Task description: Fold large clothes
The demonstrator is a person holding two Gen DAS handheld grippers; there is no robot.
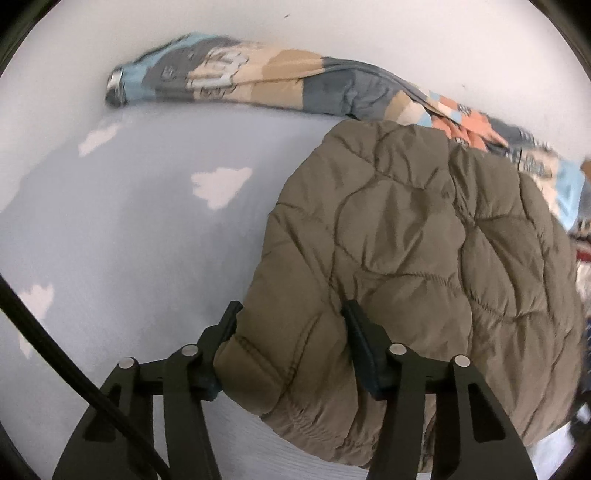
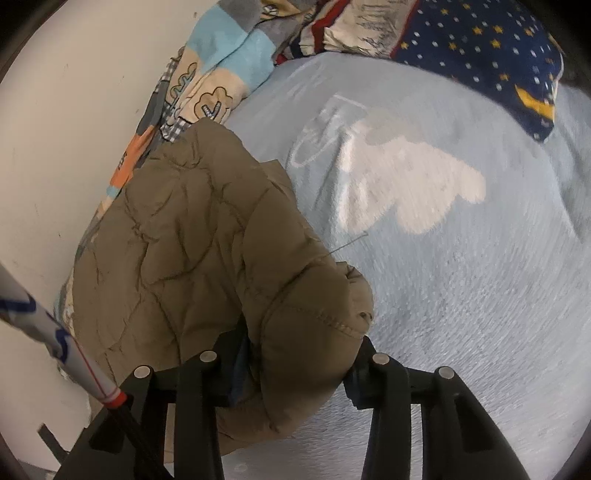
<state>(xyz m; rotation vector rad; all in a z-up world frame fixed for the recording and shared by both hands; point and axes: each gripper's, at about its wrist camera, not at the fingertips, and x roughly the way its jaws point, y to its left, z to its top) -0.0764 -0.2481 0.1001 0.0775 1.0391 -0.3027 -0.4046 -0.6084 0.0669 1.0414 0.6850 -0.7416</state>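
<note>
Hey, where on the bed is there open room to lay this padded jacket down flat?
Free: the blue cloud sheet left of the olive jacket, below the patchwork quilt; also the sheet right of the jacket, below the starry navy pillow. Crowded: the wall side, where quilt and jacket bunch up.

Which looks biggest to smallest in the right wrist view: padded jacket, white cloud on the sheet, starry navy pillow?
1. Padded jacket, though it sits nearest the lens, which inflates it.
2. White cloud and starry navy pillow: look alike, and the pillow is cut off at the edge, so unranked.

jacket [image 1: 424, 240] on bed sheet [image 1: 129, 240] | patterned quilt [image 1: 258, 81] behind, seemingly against wall [image 1: 332, 29]
</note>
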